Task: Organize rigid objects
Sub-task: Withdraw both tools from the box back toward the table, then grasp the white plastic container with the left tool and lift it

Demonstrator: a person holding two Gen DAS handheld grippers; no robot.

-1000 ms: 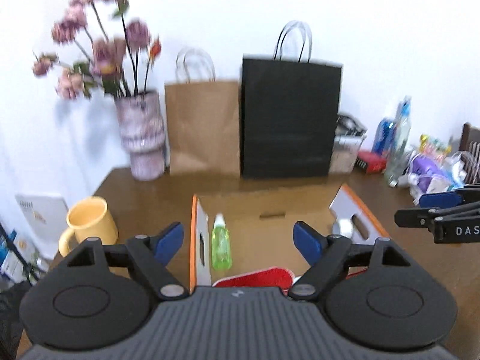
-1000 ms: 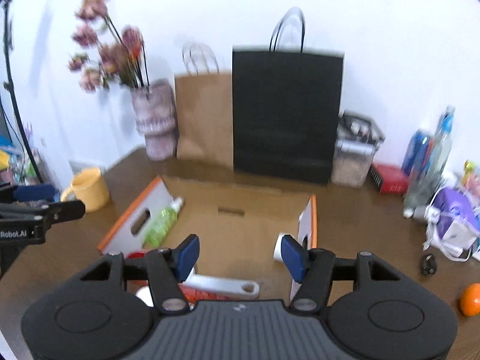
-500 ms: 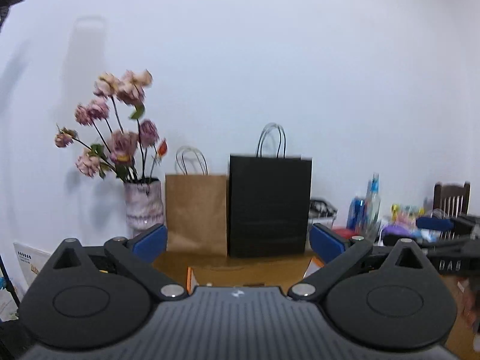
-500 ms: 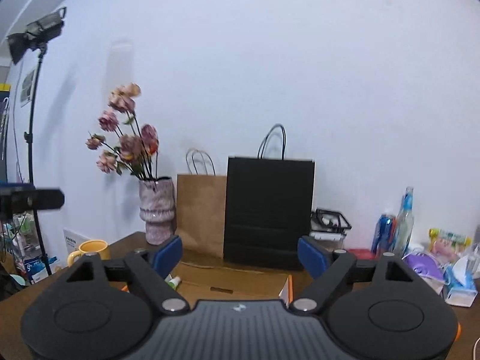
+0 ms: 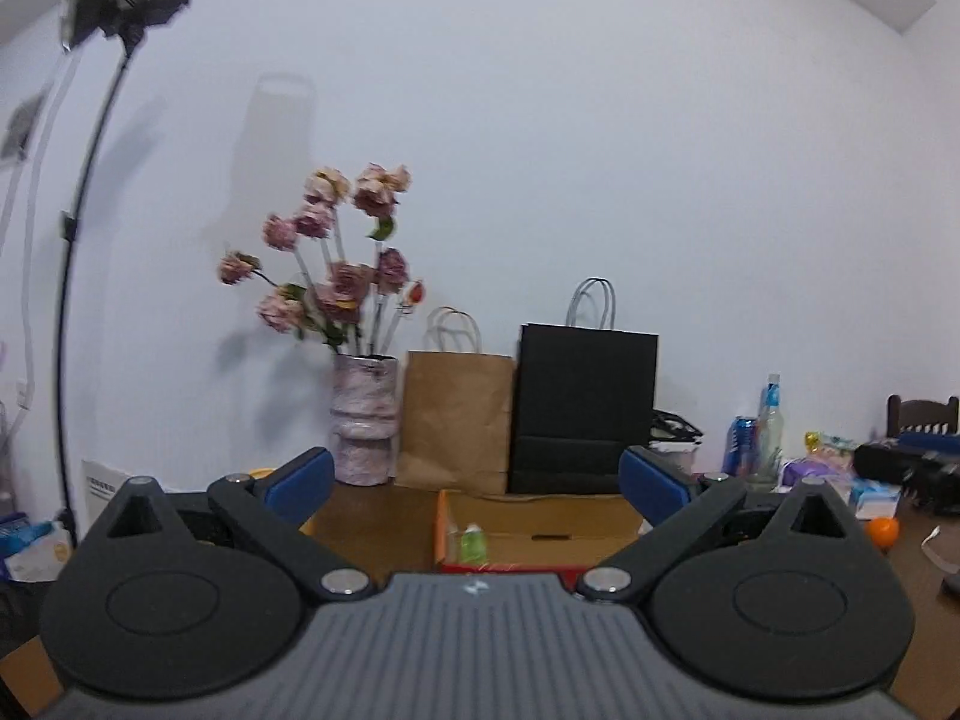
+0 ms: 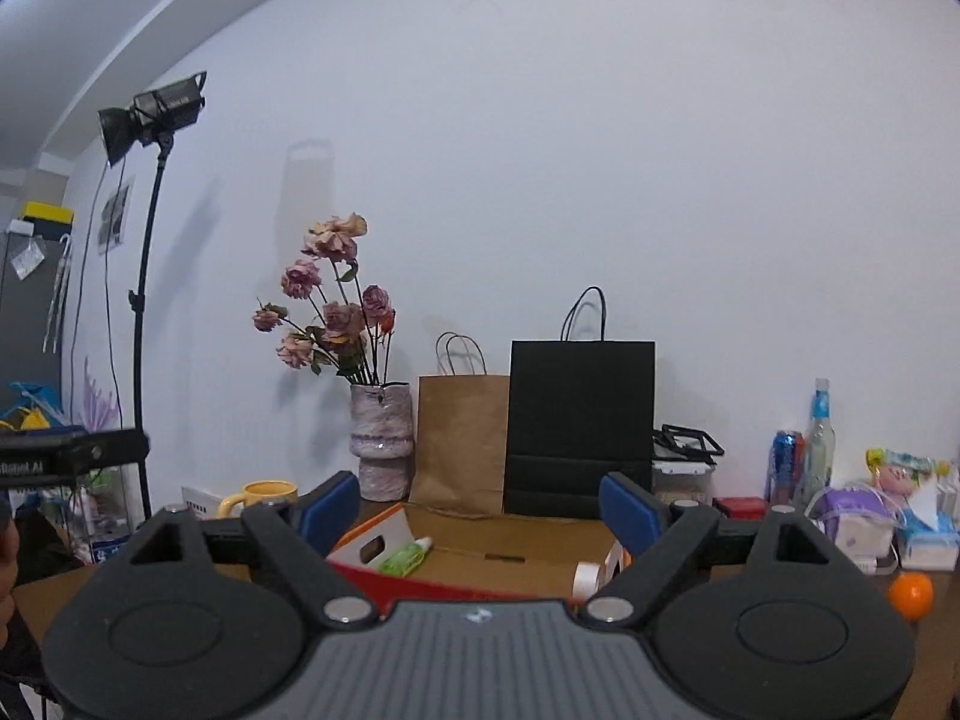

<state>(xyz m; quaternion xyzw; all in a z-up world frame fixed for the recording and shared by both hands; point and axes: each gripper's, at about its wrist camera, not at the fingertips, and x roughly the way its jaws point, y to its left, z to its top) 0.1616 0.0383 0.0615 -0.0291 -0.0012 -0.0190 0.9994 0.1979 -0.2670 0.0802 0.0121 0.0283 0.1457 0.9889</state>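
The box (image 6: 492, 540) on the table (image 5: 372, 516) already holds several things: a green bottle (image 6: 408, 557) lying at its left wall, something red (image 6: 432, 585) nearest the tool, and a white roll (image 6: 585, 579) at the right wall. An orange (image 6: 911, 594) sits loose on the table well right of the box, so I judge the sorting mostly done, with perhaps that fruit left.

The left gripper (image 5: 477, 480) is held level, facing the wall, its jaws spread as wide as they go, with nothing between them; the box lies just ahead and below. The right gripper (image 6: 480, 501) also points level, its jaws opening and empty, with the bottle below the left finger and the roll below the right.
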